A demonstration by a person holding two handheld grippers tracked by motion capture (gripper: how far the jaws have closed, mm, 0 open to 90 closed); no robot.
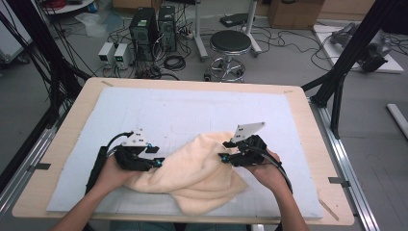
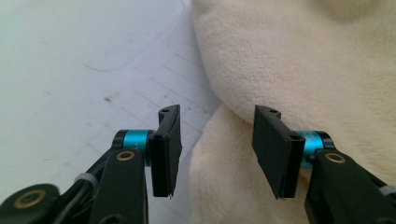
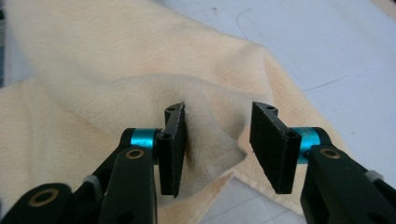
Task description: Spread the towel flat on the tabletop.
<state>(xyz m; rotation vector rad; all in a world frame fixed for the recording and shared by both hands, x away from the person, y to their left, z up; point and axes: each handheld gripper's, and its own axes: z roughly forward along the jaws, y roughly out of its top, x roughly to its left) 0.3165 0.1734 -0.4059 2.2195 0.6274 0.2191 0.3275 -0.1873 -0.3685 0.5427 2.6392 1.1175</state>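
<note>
While both hover over the cream towel (image 1: 192, 168), left gripper (image 2: 217, 149) half apart, right gripper (image 3: 217, 147) likewise, neither clamping it.

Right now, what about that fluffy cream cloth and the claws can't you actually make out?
- High view: the towel is crumpled, so its folds hide its underside and true shape.
- High view: the left claw and right claw are too small to show their gap.
- Left gripper view: the picture's edges cut off the towel.

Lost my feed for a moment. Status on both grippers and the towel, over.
Left gripper open, right gripper open, neither pinching cloth. Cream towel crumpled on the white mat between them. Nothing in the way.
</note>
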